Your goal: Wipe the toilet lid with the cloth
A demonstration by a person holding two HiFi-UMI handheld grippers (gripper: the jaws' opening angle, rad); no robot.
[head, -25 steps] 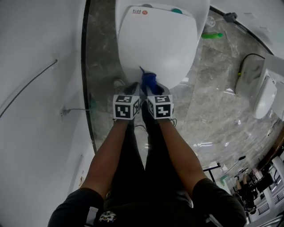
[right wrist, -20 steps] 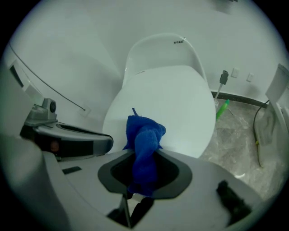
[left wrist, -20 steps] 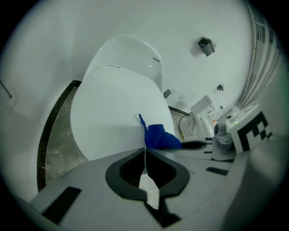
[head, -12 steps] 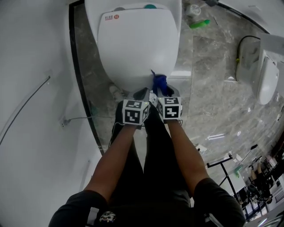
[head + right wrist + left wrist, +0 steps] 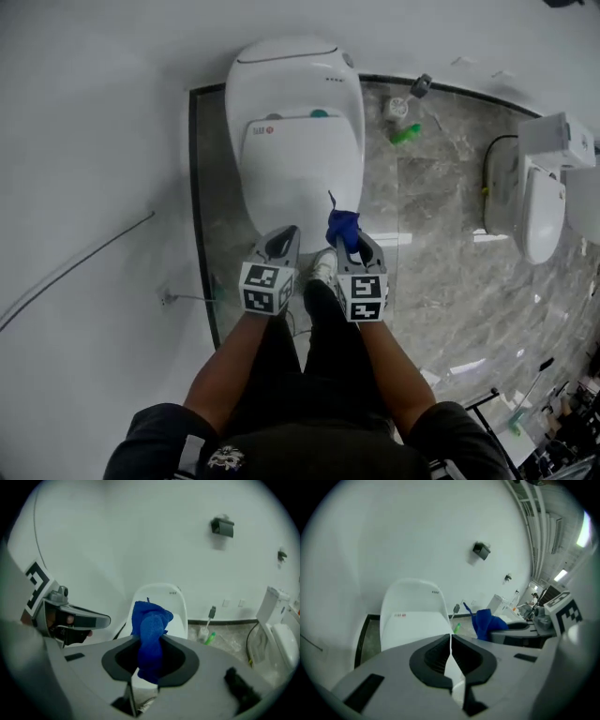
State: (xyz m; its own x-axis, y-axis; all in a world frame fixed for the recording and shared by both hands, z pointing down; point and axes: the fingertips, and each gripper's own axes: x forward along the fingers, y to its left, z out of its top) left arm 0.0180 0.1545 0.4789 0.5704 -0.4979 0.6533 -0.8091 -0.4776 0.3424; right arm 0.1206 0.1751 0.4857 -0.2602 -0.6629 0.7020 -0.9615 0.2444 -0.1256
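Note:
A white toilet with its lid (image 5: 298, 164) down stands against the wall; the lid (image 5: 412, 629) also shows in the left gripper view. My right gripper (image 5: 349, 236) is shut on a blue cloth (image 5: 342, 226), which bunches up out of its jaws (image 5: 150, 634) above the lid's near right edge. My left gripper (image 5: 284, 239) hangs beside it, shut with nothing between its jaws, over the lid's front edge. In the left gripper view the blue cloth (image 5: 487, 623) shows at the right. Both grippers are held above the toilet, not touching it.
A second white toilet (image 5: 536, 202) stands at the right. A toilet brush (image 5: 401, 103) and a green bottle (image 5: 406, 135) sit on the grey marble floor (image 5: 441, 244) by the wall. A white cable (image 5: 84, 262) runs along the white surface at the left. My legs and shoe (image 5: 323, 267) are below.
Both grippers have risen together from low at the toilet's front, the cloth still in the right one. The head view has pulled back and now shows the whole toilet and tank.

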